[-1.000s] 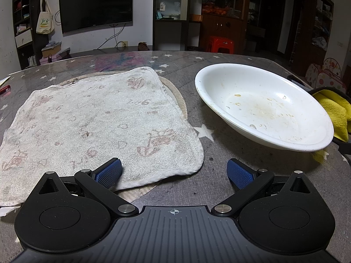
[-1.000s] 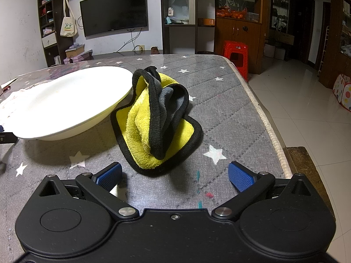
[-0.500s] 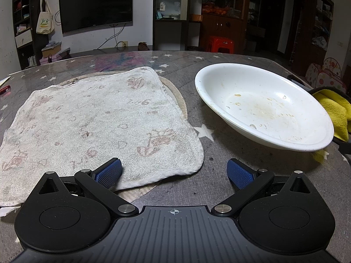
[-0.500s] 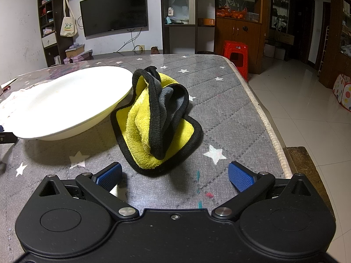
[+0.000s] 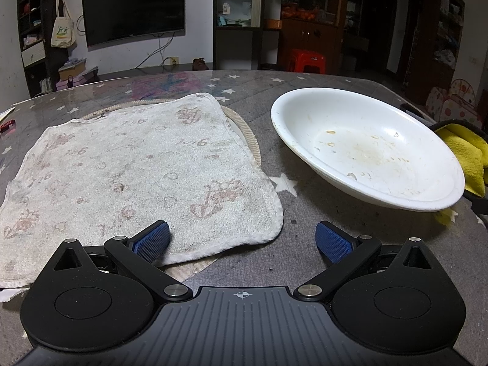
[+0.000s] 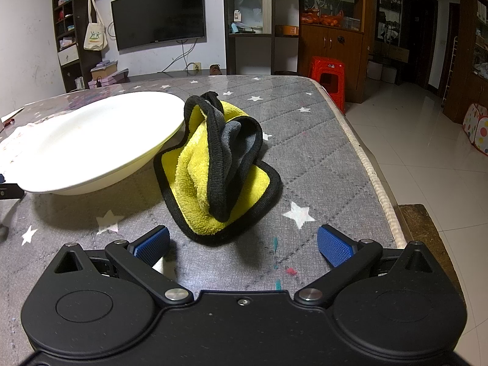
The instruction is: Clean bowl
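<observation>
On the left of the table (image 5: 274, 262), a worn white towel (image 5: 137, 177) with faded reddish prints lies flat over a round woven mat (image 5: 247, 140). The left gripper (image 5: 241, 239) hovers low at the towel's near edge, its blue pads spread wide apart and holding nothing; the left pad sits over the towel's corner. To the right of the towel stands the bowl (image 5: 366, 149), wide, shallow and white, resting on the grey star-patterned table cover. Its inside is dirty: a yellowish-brown smear at the centre, with scattered specks and small crumbs up the sides. Just beside the bowl's right rim lies a crumpled yellow cloth (image 6: 210, 170) with black edging and a grey side, touching the bowl (image 6: 88, 143). The right gripper (image 6: 242, 244) faces this cloth, pads wide apart and empty, near the table's right edge.
</observation>
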A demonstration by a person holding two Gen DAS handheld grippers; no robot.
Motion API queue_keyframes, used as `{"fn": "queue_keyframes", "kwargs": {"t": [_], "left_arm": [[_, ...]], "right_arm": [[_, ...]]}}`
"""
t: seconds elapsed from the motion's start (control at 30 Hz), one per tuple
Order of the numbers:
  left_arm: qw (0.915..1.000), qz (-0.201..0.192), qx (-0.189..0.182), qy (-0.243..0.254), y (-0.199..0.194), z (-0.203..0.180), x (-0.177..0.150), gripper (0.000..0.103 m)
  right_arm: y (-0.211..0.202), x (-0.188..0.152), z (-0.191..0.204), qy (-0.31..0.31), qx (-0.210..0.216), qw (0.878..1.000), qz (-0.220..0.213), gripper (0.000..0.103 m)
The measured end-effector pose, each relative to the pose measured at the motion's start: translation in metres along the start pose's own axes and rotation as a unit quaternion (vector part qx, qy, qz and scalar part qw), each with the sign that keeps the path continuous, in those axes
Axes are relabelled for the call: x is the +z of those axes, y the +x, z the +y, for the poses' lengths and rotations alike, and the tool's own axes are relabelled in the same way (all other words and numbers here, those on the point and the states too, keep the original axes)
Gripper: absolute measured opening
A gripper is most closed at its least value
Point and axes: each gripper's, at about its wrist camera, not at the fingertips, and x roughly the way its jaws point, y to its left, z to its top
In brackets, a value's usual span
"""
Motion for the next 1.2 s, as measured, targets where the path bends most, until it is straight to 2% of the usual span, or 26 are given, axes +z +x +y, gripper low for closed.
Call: {"fn": "queue_keyframes", "kwargs": {"t": [0.2,0.5,0.73,1.2], "left_arm": [[0.9998,0.004,0.019,-0.005,-0.004,-0.006,0.005,0.103],[0.9975,0.039,0.058,-0.010,-0.009,-0.016,0.012,0.103],[0.9949,0.066,0.070,-0.029,-0.014,-0.021,0.012,0.103],[0.9945,0.058,0.082,-0.029,-0.067,-0.049,0.019,0.103]], "right_arm": [[-0.002,-0.003,-0.002,-0.001,0.000,1.000,0.000,0.103],[-0.002,-0.003,-0.002,-0.001,-0.001,1.000,0.000,0.103],[-0.003,-0.003,-0.001,-0.001,-0.001,1.000,0.000,0.103],[-0.003,-0.003,-0.001,0.000,0.000,1.000,0.000,0.103]]}}
